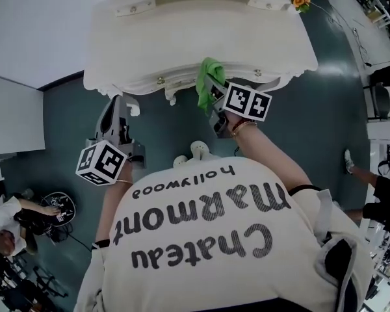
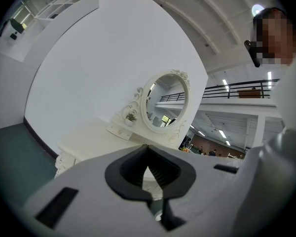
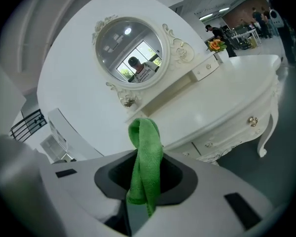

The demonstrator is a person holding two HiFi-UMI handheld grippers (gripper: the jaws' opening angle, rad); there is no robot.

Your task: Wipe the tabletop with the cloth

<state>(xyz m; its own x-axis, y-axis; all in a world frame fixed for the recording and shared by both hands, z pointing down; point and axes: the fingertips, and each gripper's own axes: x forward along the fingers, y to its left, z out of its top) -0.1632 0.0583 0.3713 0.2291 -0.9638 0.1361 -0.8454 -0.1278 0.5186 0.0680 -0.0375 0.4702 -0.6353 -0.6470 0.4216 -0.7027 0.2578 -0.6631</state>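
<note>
Green microfibre, by the look of it: the cloth is soft, light and limp, so it should drape and bunch rather than slide. It is pinched mid-fold in the right gripper, whose jaws are closed down on it. A doubled loop stands up past the fingertips and a short tail hangs behind them. A grip nearer one edge would likely leave more fabric free to lie flat for wiping.

The left gripper has its jaws drawn together with nothing between them, and it hangs low and to the left of the table.

Ahead of the right fingertips lies the tabletop of a white dressing table, glossy and bare. The cloth sits at its front edge, and I cannot tell whether it touches. Beyond the tabletop rises an oval mirror, and far right of the fingers stand orange flowers. The floor is dark teal, in a large open hall.
</note>
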